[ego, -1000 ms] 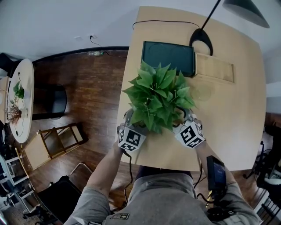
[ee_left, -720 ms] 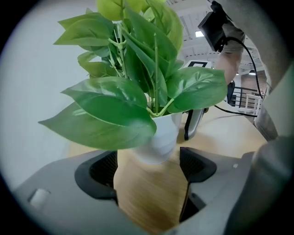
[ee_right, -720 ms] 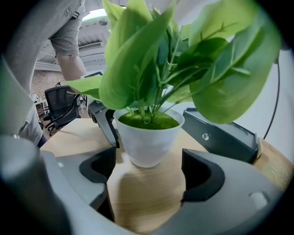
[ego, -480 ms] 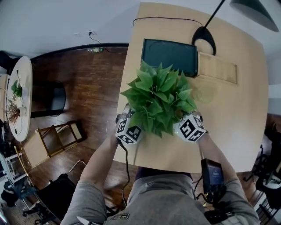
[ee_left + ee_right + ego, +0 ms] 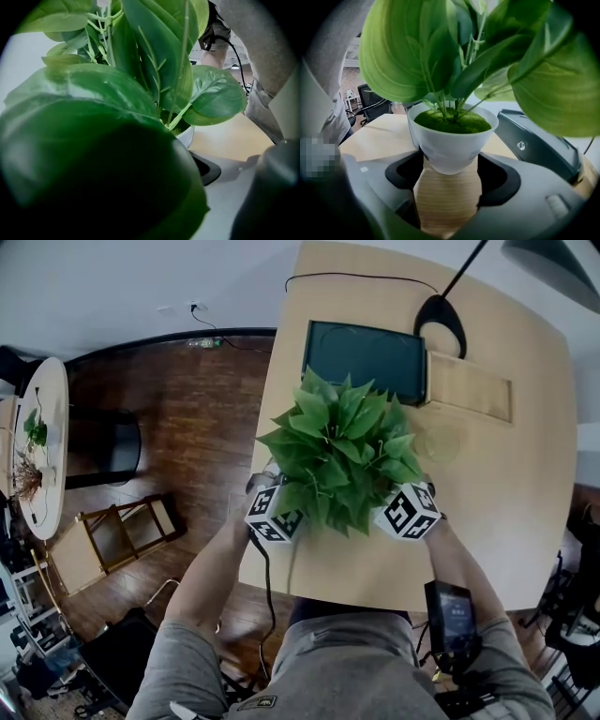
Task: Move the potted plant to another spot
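Observation:
The potted plant (image 5: 337, 456), broad green leaves in a white pot (image 5: 450, 140), stands near the front edge of the light wooden table (image 5: 506, 493). My left gripper's marker cube (image 5: 274, 515) and my right gripper's cube (image 5: 409, 512) flank it, with the jaws hidden under the leaves. In the right gripper view my right gripper (image 5: 449, 180) has just been closing, and its dark pads (image 5: 401, 174) meet the pot's narrow base on both sides. A big leaf (image 5: 93, 154) fills the left gripper view. The left jaws have just been opening; one finger (image 5: 206, 169) shows, set wide beside the pot (image 5: 188, 137).
Behind the plant lie a dark flat screen (image 5: 366, 360), a tan mat (image 5: 469, 388) and a black lamp base (image 5: 441, 322). The table's left edge drops to a wooden floor with a folding stand (image 5: 122, 540). A phone (image 5: 452, 615) hangs at the person's waist.
Both marker cubes have shifted a little closer to the plant's sides, and the left one has rolled. The plant stands in the same spot in front of the screen.

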Motion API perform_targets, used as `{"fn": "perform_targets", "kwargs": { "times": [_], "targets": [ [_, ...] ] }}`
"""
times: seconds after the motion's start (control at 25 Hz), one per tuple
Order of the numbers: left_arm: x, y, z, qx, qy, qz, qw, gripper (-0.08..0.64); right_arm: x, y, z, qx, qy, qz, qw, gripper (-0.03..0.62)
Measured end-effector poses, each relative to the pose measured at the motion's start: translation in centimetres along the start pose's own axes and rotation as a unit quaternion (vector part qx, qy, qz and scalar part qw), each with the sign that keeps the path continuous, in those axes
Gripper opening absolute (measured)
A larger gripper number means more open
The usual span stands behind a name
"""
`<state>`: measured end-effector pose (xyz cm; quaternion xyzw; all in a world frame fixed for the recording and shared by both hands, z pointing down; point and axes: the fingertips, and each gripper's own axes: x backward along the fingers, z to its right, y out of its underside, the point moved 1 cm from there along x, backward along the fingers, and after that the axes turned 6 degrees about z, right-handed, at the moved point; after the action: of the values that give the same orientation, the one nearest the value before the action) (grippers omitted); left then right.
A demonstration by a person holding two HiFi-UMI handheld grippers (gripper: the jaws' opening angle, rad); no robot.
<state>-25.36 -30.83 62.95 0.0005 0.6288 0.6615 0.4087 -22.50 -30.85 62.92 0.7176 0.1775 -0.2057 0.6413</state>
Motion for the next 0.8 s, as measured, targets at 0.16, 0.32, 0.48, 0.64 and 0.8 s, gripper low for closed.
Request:
{"fn": "perform_targets", "kwargs": {
  "times": [0.16,0.32,0.48,0.64,0.8],
  "targets": [
    [0.04,-0.17,-0.02,0.003,0.000,0.000,1.0000,0.422,0.13,-0.21,0.03,-0.002,0.002,-0.004,1.000,0.365],
    [-0.05,0.01,-0.03,0.001,-0.002,-0.004,1.0000,0.420,0.06,0.00,0.09,-0.002,0.005,-0.006,1.000,0.362],
    [-0.07,-0.07,-0.30,-0.001,-0.005,-0.008,1.0000,0.419,-0.02,0.22,0.42,-0.005,0.013,-0.013,1.000,0.360],
    [-0.08,-0.18,-0.36,0.000,-0.006,-0.009,0.9999,0.419,0.13,0.56,0.59,-0.001,0.019,-0.022,1.000,0.360],
    [0.16,-0.72,-0.66,-0.003,-0.009,-0.006,0.9999,0.419,0.41,0.11,0.74,0.004,0.022,-0.025,0.999,0.359]
  ]
}}
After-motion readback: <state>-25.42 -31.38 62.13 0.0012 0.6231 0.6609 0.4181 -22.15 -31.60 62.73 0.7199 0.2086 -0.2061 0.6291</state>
